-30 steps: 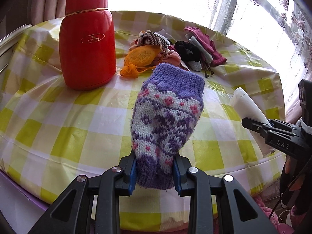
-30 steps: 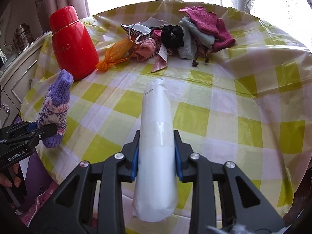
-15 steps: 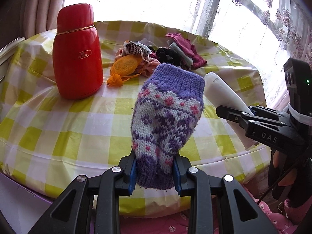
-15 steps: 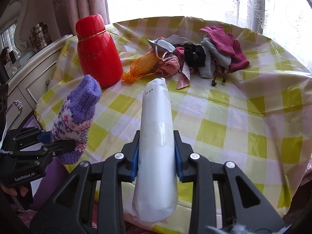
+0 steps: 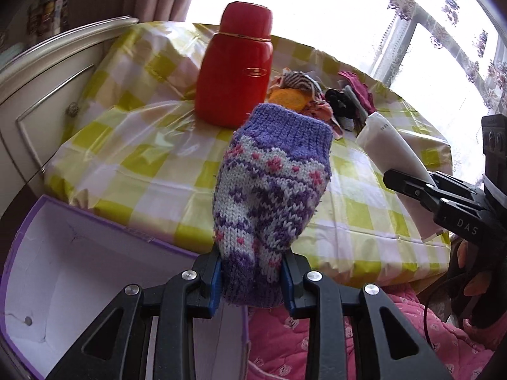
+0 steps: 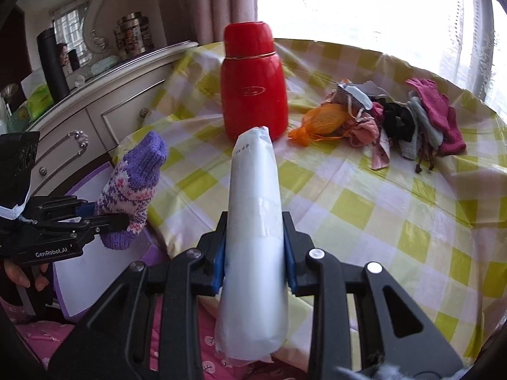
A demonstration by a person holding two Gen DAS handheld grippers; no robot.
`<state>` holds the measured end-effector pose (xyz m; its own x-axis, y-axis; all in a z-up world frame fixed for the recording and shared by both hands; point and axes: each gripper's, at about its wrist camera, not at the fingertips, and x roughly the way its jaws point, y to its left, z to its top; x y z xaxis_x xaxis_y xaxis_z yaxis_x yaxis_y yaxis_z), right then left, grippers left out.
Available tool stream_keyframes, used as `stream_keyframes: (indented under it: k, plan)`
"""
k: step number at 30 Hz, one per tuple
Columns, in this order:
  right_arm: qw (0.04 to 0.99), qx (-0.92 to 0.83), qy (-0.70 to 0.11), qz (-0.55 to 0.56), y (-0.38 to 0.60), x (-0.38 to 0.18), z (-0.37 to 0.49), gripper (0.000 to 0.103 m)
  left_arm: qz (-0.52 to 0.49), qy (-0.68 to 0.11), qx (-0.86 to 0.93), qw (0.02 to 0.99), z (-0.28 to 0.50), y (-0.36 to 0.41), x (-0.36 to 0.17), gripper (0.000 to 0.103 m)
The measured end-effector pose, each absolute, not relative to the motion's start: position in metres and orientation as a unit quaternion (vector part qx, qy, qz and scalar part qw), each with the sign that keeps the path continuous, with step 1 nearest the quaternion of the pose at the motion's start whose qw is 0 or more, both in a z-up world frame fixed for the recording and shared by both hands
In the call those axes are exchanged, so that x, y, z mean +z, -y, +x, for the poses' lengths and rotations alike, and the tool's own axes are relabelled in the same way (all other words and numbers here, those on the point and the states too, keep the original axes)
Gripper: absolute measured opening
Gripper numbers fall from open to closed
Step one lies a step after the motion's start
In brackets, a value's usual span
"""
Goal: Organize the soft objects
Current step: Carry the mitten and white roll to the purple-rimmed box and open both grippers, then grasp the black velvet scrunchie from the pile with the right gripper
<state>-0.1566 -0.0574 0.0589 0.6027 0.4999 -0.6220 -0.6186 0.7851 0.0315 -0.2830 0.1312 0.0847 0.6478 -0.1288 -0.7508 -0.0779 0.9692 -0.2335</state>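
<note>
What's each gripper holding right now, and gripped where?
Left gripper clamps the purple knitted mitten near its lower end. Right gripper clamps the white wrapped roll around its lower half.

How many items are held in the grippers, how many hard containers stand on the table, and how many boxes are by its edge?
Held soft items: 2, knitted mitten and white packet
Red flask: 1
Purple box: 1
Total: 4
</note>
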Motion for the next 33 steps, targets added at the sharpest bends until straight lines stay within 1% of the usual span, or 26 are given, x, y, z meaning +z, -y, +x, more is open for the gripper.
stream_keyframes:
  k: [4,9,15,16,17,18,19,20,21,25,28,33]
  plan:
    - [0.860,0.371,-0.321,-0.137,0.013,0.054,-0.174,0.034,-0.150,-0.427,0.033,0.891,-0.309,-0.162,0.074,0.032]
    - [0.811,0.443,-0.313,-0.220,-0.045,0.044,-0.209,0.034,-0.184,-0.430,0.095,0.879,-0.339,-0.200,0.062,0.032]
    - [0.743,0.512,-0.313,-0.298,-0.102,0.021,-0.249,0.034,-0.196,-0.432,0.170,0.864,-0.363,-0.235,0.052,0.034]
    - [0.727,0.529,-0.314,-0.305,-0.108,0.018,-0.256,0.035,-0.197,-0.431,0.188,0.860,-0.365,-0.240,0.051,0.039]
    - [0.712,0.545,-0.317,-0.310,-0.115,0.014,-0.263,0.038,-0.196,-0.431,0.211,0.855,-0.367,-0.245,0.050,0.047]
    - [0.701,0.558,-0.314,-0.313,-0.119,0.011,-0.268,0.046,-0.191,-0.428,0.237,0.851,-0.369,-0.250,0.050,0.050]
    - [0.698,0.566,-0.309,-0.312,-0.122,0.010,-0.273,0.052,-0.183,-0.421,0.265,0.848,-0.372,-0.254,0.051,0.056]
    - [0.700,0.569,-0.302,-0.308,-0.122,0.010,-0.275,0.063,-0.175,-0.412,0.291,0.845,-0.375,-0.257,0.053,0.061]
    - [0.705,0.569,-0.297,-0.301,-0.121,0.012,-0.274,0.067,-0.171,-0.402,0.307,0.846,-0.376,-0.258,0.056,0.062]
    - [0.745,0.553,-0.295,-0.229,-0.098,0.027,-0.246,0.068,-0.162,-0.370,0.286,0.869,-0.363,-0.252,0.076,0.074]
    - [0.795,0.498,-0.303,-0.168,-0.062,0.036,-0.207,0.070,-0.140,-0.363,0.221,0.894,-0.324,-0.224,0.090,0.085]
    - [0.864,0.370,-0.336,-0.053,0.027,0.038,-0.137,0.070,-0.119,-0.406,0.042,0.905,-0.228,-0.148,0.085,0.086]
